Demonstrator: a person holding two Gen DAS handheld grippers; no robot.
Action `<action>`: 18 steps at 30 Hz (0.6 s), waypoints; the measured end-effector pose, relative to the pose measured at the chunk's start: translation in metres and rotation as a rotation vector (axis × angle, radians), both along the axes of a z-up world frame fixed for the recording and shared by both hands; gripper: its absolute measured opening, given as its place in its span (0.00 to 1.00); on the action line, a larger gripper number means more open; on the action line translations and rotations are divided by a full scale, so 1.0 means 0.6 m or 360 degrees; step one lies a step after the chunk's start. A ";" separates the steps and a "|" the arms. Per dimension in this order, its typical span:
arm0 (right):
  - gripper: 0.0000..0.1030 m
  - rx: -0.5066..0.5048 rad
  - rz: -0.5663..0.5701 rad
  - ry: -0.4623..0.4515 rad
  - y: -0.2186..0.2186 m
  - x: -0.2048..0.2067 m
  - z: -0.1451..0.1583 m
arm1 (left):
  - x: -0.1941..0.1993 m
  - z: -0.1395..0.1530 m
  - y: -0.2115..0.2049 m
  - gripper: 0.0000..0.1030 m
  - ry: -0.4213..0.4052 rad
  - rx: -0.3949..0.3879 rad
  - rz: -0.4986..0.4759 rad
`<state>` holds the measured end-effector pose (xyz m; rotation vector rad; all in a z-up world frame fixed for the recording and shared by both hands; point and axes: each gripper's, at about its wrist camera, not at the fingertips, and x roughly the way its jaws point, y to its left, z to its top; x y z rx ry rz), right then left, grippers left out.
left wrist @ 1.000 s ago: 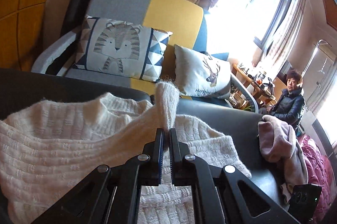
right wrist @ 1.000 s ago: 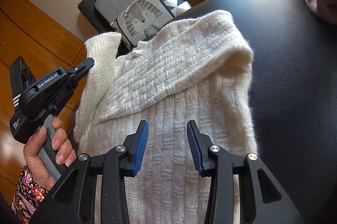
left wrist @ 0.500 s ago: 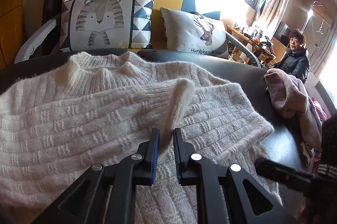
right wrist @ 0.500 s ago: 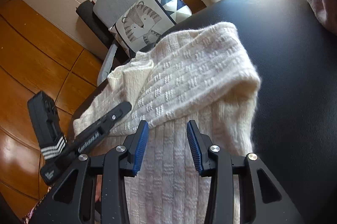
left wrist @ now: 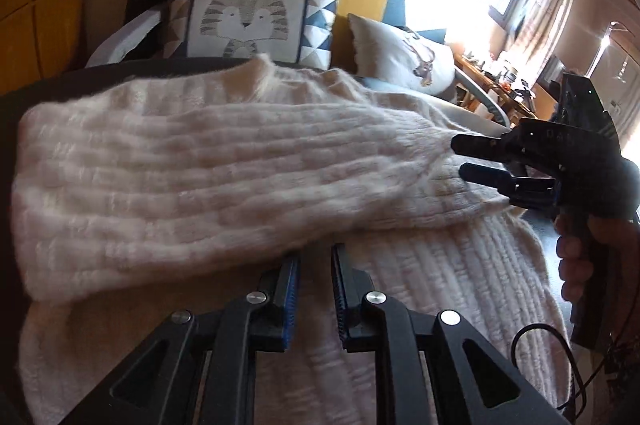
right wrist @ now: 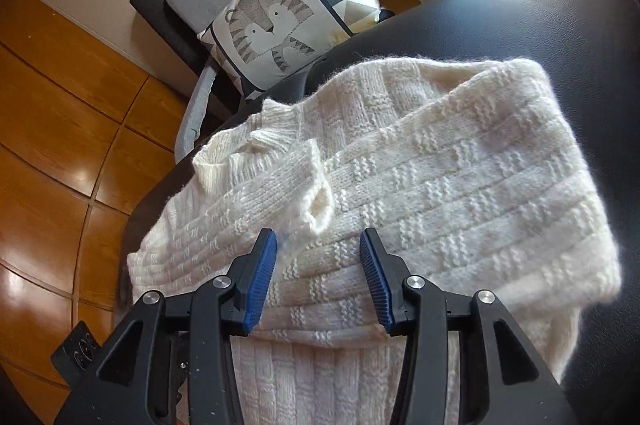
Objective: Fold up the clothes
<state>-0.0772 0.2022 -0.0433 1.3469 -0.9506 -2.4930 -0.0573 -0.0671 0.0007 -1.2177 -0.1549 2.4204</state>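
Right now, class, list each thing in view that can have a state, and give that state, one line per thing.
White knit sweater: lying on the black surface, both sleeves folded across its body.
Sleeve cuff: released, resting on the sweater.
Left gripper: slightly open, nothing between its pads.
Right gripper: jaws opening, empty, just above the sweater.
Tiger cushion: propped upright on the sofa.

A smooth black leather-like surface (right wrist: 520,21) with a rounded edge carries the cream-white, fluffy knitted sweater (right wrist: 460,185), which lies flat on it with both ribbed sleeves folded across the chest and the collar toward the far edge. To the right of the knit the black surface (left wrist: 538,229) shows bare.
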 end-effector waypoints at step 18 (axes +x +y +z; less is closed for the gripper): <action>0.09 0.0189 0.0199 0.0492 -0.131 -0.003 0.231 | -0.057 -0.003 -0.178 0.15 0.0016 0.0104 0.0514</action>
